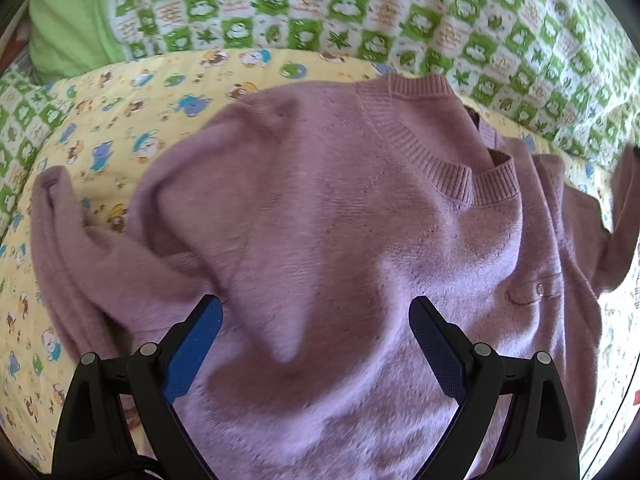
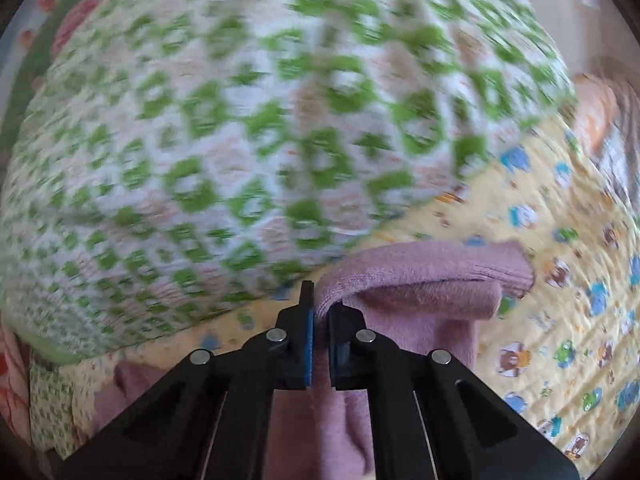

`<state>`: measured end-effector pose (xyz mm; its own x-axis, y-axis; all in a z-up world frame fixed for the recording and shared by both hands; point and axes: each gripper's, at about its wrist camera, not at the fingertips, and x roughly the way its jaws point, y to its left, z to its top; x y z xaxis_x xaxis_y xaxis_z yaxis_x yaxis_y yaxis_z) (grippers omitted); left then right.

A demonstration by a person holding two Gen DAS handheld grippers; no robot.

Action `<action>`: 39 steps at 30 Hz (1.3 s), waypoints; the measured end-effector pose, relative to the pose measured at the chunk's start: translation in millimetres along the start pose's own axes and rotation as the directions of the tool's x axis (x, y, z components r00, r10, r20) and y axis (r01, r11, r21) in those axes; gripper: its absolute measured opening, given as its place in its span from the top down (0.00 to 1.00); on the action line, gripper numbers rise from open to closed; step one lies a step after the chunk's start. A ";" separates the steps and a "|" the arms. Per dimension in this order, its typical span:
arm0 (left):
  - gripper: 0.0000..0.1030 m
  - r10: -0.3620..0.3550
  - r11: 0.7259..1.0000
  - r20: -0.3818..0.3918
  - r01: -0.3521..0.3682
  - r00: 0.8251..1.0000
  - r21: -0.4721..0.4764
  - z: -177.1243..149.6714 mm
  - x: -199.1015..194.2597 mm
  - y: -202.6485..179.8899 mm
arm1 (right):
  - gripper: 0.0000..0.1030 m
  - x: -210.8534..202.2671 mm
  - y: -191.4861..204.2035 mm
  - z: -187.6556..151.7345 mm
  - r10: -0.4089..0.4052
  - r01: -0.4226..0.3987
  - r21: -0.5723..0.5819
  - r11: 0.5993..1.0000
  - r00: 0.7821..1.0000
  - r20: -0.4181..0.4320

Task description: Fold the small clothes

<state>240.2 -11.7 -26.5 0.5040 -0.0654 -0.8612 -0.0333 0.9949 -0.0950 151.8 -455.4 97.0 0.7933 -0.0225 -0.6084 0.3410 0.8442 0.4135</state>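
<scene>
I see a sweater (image 1: 340, 240) in plain dusty mauve-pink, its ribbed collar (image 1: 424, 148) the same shade. Under it lies a pale yellow sheet (image 1: 132, 120) printed with small cartoon animals in blue, brown, green and orange. Beyond that is a white quilt (image 1: 400, 12) checked with bright green squares, leaf shapes and faint orange lettering. A plain lime-green cushion (image 1: 68, 28) sits at the far left. My tongs are black; the left tongs (image 1: 316, 312) carry one blue pad (image 1: 192, 352).

So the base here is a yellow cartoon-animal sheet (image 1: 120, 92), looks like a bed. A mauve knit sweater (image 1: 340, 208) is spread flat on it, and a green-and-white frog-print quilt (image 1: 400, 8) is bunched along the far side.
</scene>
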 end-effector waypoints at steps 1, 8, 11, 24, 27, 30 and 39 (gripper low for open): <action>0.08 -0.007 1.000 0.003 0.007 1.000 -0.007 -1.5 -3.5 4.1 | 0.94 -5.2 31.8 -6.6 0.085 -0.086 -0.061 0.994 0.996 -0.014; 0.08 -0.129 0.989 -0.037 0.126 0.991 -0.075 -13.7 -14.2 27.9 | 0.86 15.3 195.3 -140.9 0.409 -0.558 -0.217 0.801 0.775 -0.482; 0.08 -0.186 0.978 -0.089 0.176 0.979 -0.110 -16.2 -4.5 30.9 | 0.69 32.9 201.9 -184.3 0.269 -0.478 -0.270 0.836 0.786 -0.557; 0.58 -0.257 0.919 -0.097 0.213 0.961 -0.331 -1.7 45.1 42.2 | 0.69 8.5 101.3 -164.3 0.177 -0.242 -0.093 0.966 0.879 -0.442; 0.91 -0.274 0.911 -0.015 0.254 0.962 -0.326 3.7 26.5 49.5 | 0.69 1.0 77.0 -152.7 0.132 -0.164 -0.050 0.985 0.911 -0.390; 0.93 -0.277 0.924 0.017 0.272 0.961 -0.271 -8.4 12.1 50.3 | 0.65 2.8 55.7 -139.0 0.042 -0.054 -0.025 0.998 0.935 -0.351; 0.94 -0.275 0.938 0.023 0.273 0.961 -0.212 -24.7 9.5 38.9 | 0.44 82.5 39.2 -128.2 -0.001 0.001 -0.001 1.000 0.909 -0.416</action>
<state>222.4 24.5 -50.8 0.5138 -0.3343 -0.7901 -0.0770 0.8993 -0.4305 166.0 -355.5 -23.8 0.5111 0.2016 -0.8355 0.3413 0.8446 0.4125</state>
